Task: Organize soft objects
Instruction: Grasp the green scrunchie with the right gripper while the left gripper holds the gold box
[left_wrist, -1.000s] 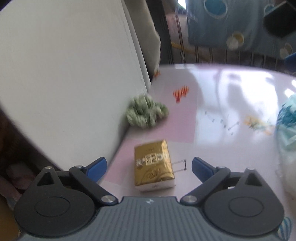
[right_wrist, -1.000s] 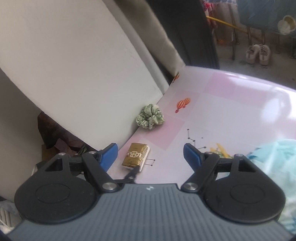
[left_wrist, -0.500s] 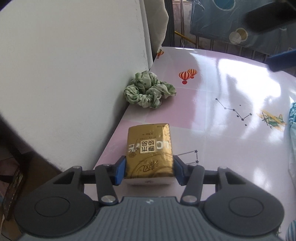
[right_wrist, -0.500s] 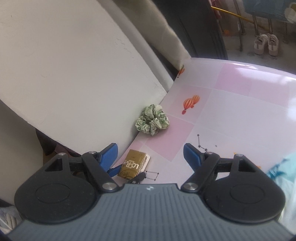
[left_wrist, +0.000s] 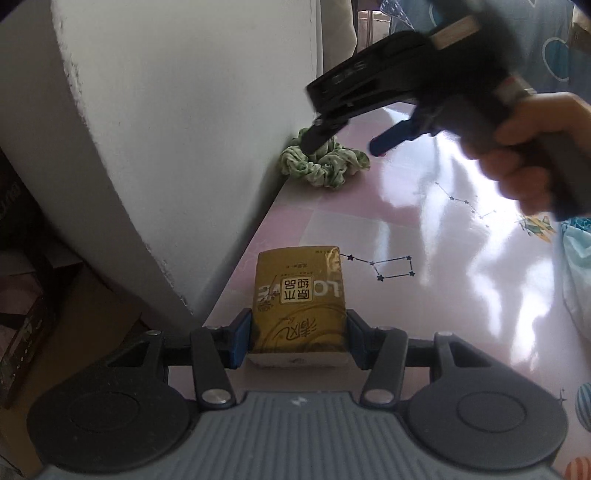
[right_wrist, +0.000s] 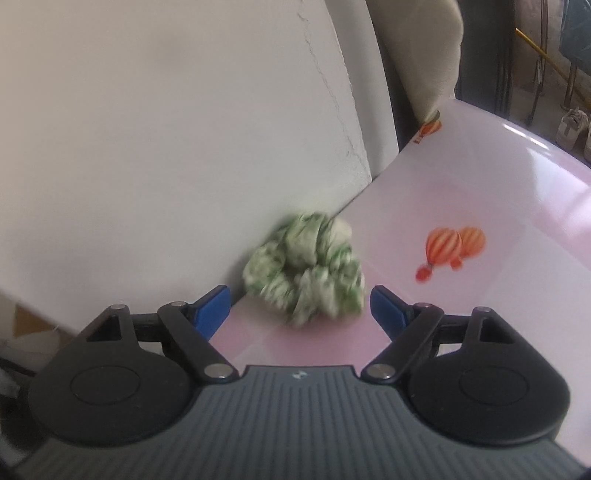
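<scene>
A gold tissue pack (left_wrist: 299, 295) lies on the pink table (left_wrist: 424, 221) near its left edge, and my left gripper (left_wrist: 298, 343) is shut on it, blue pads pressing both sides. A green scrunchie (left_wrist: 325, 166) sits farther back against the white wall panel (left_wrist: 166, 129). In the right wrist view the scrunchie (right_wrist: 306, 269) lies just ahead of my right gripper (right_wrist: 299, 297), partly between its blue fingertips, untouched by the pads. The right jaws are opening. A hand (left_wrist: 528, 147) holds that right gripper (left_wrist: 343, 146) over the scrunchie.
The wall panel (right_wrist: 184, 147) runs along the table's left edge, close to both objects. A light blue cloth (left_wrist: 580, 266) lies at the right. Boxes (left_wrist: 22, 325) sit on the floor below the left edge. Balloon prints (right_wrist: 450, 247) mark the tabletop.
My left gripper closed on the gold pack and stays shut on it. My right gripper dropped down and forward to the scrunchie and now shows in the left wrist view.
</scene>
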